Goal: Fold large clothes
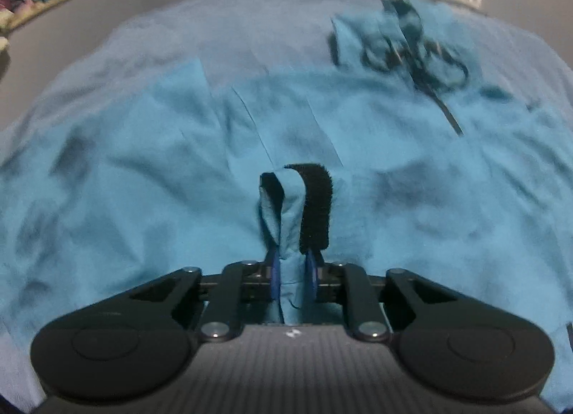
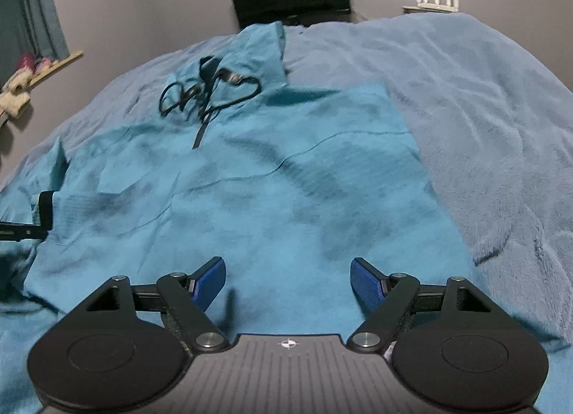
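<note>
Two tongs: left tongs (image 1: 293,270) pinch teal jacket (image 1: 143,181), right tongs (image 2: 288,281) agape.

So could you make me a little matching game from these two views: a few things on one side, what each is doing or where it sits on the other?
Things:
1. left gripper
2. right gripper
3. black drawstring
4. grey-blue blanket

States:
A. open over the cloth, holding nothing
B. spread under the garment
C. shut on a cuff with a black strap
D. looped near the collar of the teal jacket

Pairs: 1-C, 2-A, 3-D, 4-B
</note>
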